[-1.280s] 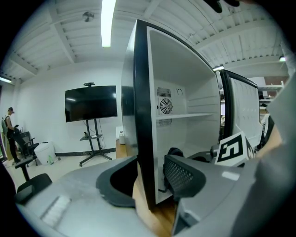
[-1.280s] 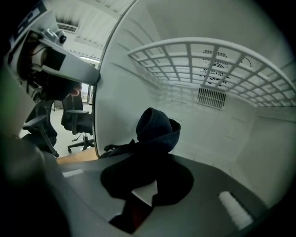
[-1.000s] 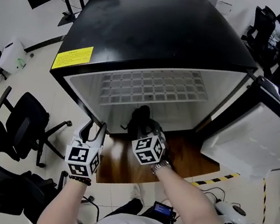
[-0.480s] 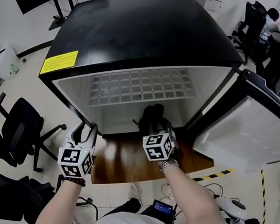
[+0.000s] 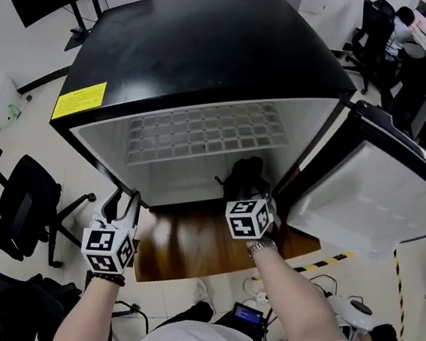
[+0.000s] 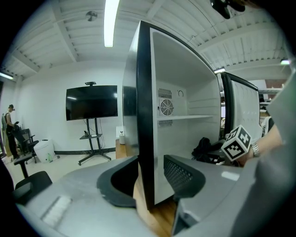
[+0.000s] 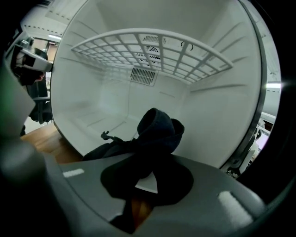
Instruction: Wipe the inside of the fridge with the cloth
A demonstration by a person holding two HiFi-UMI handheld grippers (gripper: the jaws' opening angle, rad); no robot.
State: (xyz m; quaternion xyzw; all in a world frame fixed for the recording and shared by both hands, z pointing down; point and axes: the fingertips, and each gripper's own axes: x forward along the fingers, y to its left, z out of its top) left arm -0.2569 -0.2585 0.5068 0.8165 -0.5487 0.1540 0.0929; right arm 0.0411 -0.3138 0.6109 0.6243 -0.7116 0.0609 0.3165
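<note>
Right gripper [image 5: 246,192] has carried the cloth [image 5: 243,171] rightward inside the fridge [image 5: 216,53].

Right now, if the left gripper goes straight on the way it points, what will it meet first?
Most likely the black front edge of the fridge wall, which lines up between the open jaws of the left gripper. Its distance is unclear.
</note>
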